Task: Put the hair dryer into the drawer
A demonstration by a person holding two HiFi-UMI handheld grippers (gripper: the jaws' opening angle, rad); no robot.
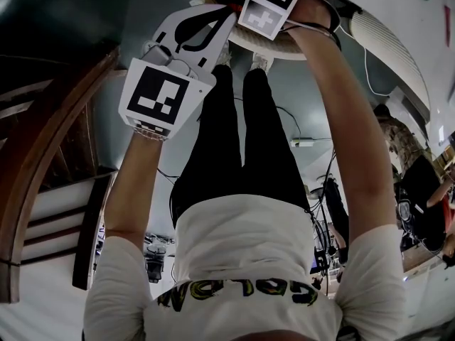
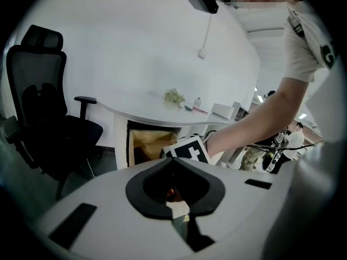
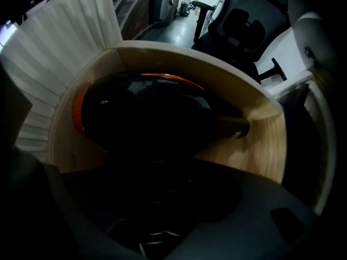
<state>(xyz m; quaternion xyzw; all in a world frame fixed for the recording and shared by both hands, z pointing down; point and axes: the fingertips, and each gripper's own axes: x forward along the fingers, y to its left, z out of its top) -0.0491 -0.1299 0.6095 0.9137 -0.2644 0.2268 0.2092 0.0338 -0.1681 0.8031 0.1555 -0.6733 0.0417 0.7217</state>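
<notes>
The hair dryer (image 3: 146, 118), dark with an orange rim, lies low inside the wooden drawer (image 3: 260, 140) and fills the right gripper view. My right gripper (image 3: 157, 199) points down into the drawer, and its dark jaws stand wide around the dryer's body. In the head view only its marker cube (image 1: 270, 6) shows above the drawer rim (image 1: 274, 48). My left gripper (image 1: 213, 16) hovers just left of it, its white jaws closed together with nothing in them. In the left gripper view the open drawer (image 2: 149, 145) lies beyond my left gripper (image 2: 174, 160).
A black office chair (image 2: 43, 107) stands left of the drawer. The curved white table (image 2: 152, 111) above the drawer bears small items. A white pleated panel (image 3: 59, 53) flanks the drawer. Cables and another person (image 1: 419, 183) are at the right, and wooden rails (image 1: 43, 155) at the left.
</notes>
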